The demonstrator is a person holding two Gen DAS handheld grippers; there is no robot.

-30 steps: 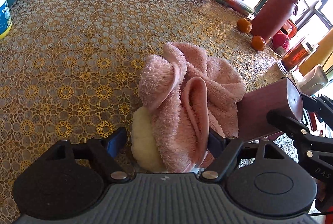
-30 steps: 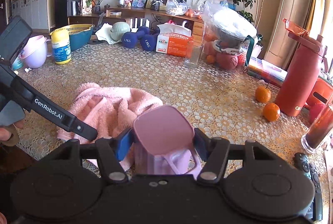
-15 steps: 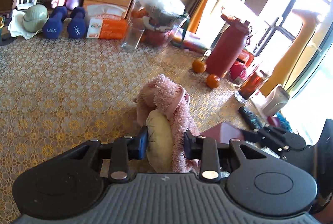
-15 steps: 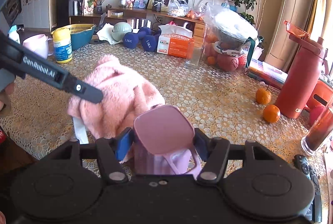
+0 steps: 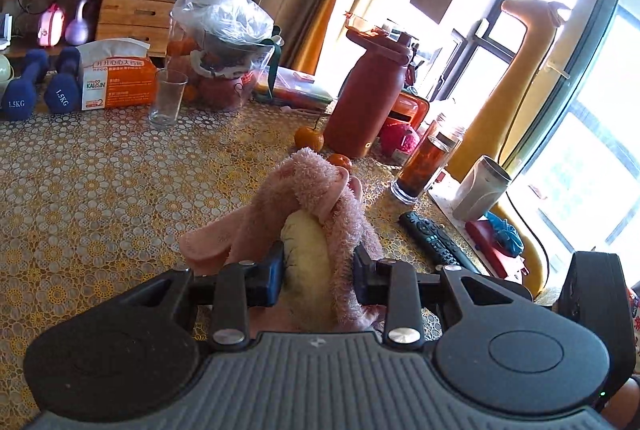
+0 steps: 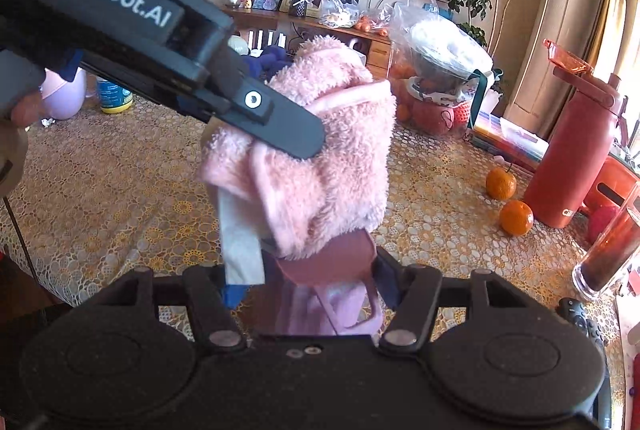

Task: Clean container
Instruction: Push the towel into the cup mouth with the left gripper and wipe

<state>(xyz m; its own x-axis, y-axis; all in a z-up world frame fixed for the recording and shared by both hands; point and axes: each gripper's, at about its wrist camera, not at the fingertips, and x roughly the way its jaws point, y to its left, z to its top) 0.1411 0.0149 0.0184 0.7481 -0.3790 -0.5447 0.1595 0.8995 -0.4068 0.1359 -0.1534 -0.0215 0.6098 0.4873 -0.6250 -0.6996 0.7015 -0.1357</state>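
Observation:
A fluffy pink towel (image 5: 316, 182) with a pale yellow side is pinched between the pads of my left gripper (image 5: 316, 270) and hangs off the table. In the right wrist view the towel (image 6: 340, 150) dangles from the left gripper (image 6: 288, 134) directly over the mouth of a pink handled container (image 6: 332, 262). Its lower edge overlaps the rim, and a white label (image 6: 240, 242) hangs beside it. My right gripper (image 6: 306, 282) grips the container by its sides, its jaws closing a little tighter. The container's inside is hidden by the towel.
On the patterned tablecloth (image 6: 120, 190) to the right stand a red bottle (image 6: 568, 150), two oranges (image 6: 500, 182), a jar of dark drink (image 6: 604, 254) and a remote (image 5: 436, 238). At the back are a glass (image 5: 166, 98), a tissue box (image 5: 116, 78) and dumbbells (image 5: 60, 90).
My left gripper closed on the towel, lifted it off the table and carried it up over the container. The right gripper and container stayed where they were.

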